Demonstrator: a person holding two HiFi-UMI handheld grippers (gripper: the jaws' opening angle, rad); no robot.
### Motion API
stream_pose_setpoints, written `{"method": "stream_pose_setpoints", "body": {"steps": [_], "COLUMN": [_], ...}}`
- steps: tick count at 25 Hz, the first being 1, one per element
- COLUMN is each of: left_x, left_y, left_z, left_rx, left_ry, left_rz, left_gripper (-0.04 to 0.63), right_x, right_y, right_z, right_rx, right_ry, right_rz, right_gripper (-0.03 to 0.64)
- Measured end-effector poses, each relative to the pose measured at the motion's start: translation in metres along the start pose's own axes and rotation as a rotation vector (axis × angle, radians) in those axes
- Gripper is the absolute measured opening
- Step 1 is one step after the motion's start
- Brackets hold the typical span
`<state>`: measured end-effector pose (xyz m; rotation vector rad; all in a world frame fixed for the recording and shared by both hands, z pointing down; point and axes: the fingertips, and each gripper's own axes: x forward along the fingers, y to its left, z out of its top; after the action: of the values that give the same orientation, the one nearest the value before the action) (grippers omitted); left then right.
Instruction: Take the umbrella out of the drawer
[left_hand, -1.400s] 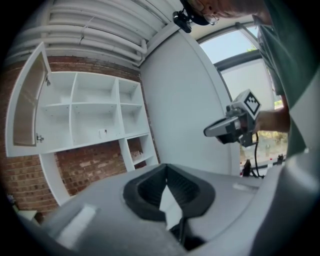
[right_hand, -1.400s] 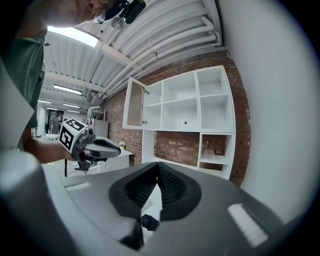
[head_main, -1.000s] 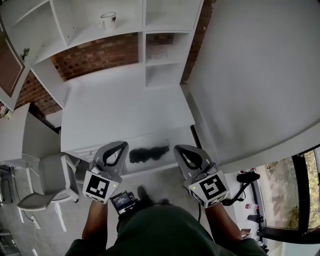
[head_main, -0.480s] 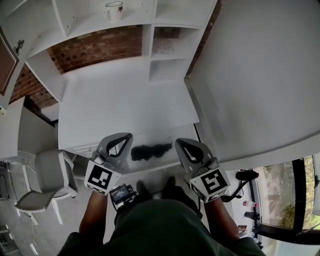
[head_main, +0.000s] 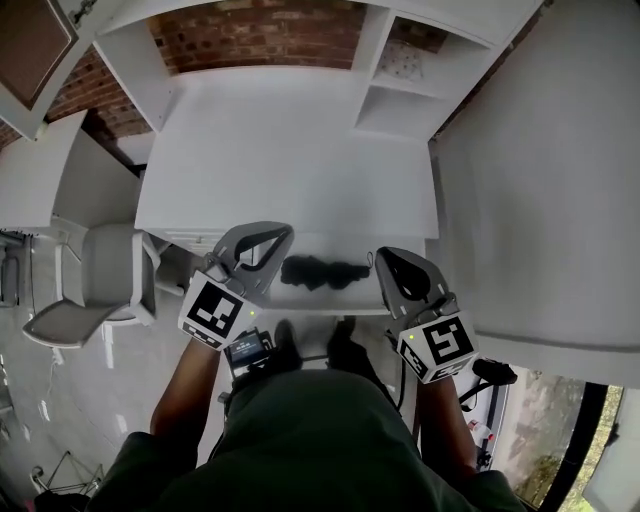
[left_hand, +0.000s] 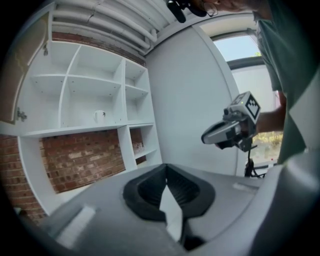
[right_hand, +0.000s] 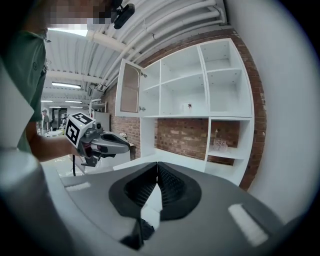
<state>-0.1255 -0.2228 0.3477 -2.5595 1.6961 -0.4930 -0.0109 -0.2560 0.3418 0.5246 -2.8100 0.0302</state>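
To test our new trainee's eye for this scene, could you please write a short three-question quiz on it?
1. True or false: the black umbrella lies in the open drawer.
2. The left gripper and right gripper are: A) wide open; B) shut and empty; C) shut on the umbrella.
3. In the left gripper view, what stands on the long shelf just above the brickwork?
Key: 1 true; 2 B; 3 a white mug.

No word, brand or number can be read anywhere: the only signs are the black-and-white square markers on the cubes of the left gripper and the right gripper, which bear no letters.
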Motion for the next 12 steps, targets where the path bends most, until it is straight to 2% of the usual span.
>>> {"method": "stream_pose_setpoints", "body": {"steps": [6, 12], "left_x": [0.020, 0.042], "left_y": [0.003, 0.000], "left_z": [-0.020, -0.056], "left_rx": [-0.031, -0.067], "left_ry": [0.054, 0.132], "left_rz": [0.036, 0.040], "left_gripper": [0.002, 0.003], "right_x": [0.022, 0.048], "right_y": [-0.017, -0.031], "right_z": [-0.027, -0.071], "right_rx": [0.008, 0.035], "right_ry": [0.035, 0.102], "right_rz": [0.092, 0.182], "right_gripper": [0.011, 0.023]}}
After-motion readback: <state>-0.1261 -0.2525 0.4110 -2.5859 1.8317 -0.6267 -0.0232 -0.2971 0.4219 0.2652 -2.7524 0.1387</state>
